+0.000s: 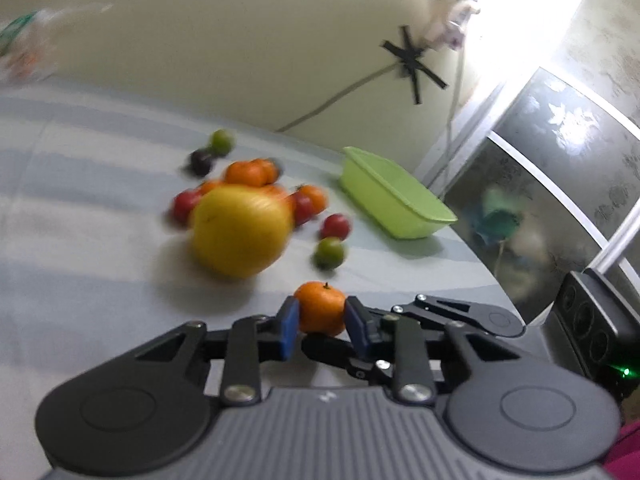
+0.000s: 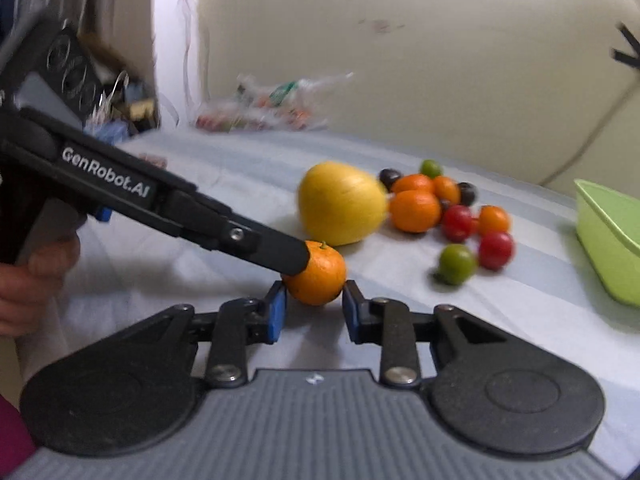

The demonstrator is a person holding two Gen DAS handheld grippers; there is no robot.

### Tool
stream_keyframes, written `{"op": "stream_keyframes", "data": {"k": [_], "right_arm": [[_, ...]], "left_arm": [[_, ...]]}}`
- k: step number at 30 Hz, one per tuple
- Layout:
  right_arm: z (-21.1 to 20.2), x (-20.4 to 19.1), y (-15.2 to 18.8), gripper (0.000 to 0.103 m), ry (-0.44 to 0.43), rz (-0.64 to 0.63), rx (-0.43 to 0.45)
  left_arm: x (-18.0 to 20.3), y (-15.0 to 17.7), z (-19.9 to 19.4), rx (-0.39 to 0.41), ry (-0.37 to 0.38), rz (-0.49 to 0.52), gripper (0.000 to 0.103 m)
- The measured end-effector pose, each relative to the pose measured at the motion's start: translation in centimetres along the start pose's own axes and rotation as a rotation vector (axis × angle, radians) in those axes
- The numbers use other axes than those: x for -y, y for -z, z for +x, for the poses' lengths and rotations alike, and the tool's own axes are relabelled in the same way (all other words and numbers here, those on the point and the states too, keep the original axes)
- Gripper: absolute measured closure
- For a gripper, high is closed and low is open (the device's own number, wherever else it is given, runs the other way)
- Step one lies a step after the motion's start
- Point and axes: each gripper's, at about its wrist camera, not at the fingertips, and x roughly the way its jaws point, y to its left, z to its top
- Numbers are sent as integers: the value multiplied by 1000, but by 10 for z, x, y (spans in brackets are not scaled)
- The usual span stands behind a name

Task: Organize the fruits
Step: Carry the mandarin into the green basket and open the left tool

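Note:
My left gripper [image 1: 320, 318] is shut on a small orange mandarin [image 1: 321, 307], its blue pads pressed on both sides. In the right wrist view the same mandarin [image 2: 320, 276] sits between my right gripper's [image 2: 313, 306] open pads, which stand beside it with small gaps; the left gripper's arm [image 2: 180, 208] reaches in from the left. Beyond lies a pile: a big yellow pomelo [image 1: 240, 232], mandarins [image 1: 250, 172], red fruits [image 1: 336, 226], green fruits [image 1: 329, 253] and dark plums [image 1: 200, 161]. A light green tray [image 1: 394, 196] stands right of the pile.
The table has a pale blue striped cloth [image 1: 80, 208]. A plastic bag of items [image 2: 272, 104] lies at the back by the cream wall. Clutter [image 2: 120, 96] fills the far left corner. The table's right edge drops off beside the tray.

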Motion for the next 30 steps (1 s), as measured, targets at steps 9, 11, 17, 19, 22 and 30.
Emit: {"op": "stream_keyframes", "data": {"k": [9,11,17,19,22,30], "right_arm": [[-45,81,-6,70,254,86,187],[-50,106,-11,70,325,94,210],[-52,171,-21,70,460,160,214],[-46,185,-23,68,487,180,204],[-43,197,-19,62,506,221,206],[-58,173,-9,51,511,188,254]], "left_arm": [[85,-64,82,5,92,252,78],[104,-76,106,5,98,300,78],[131,-98,171,-27,93,325,78],[132,-99,184,-46,83,318,76],[134,-95,193,-53,35,319,74],[104,-83,119,61,15,232,70]]}}
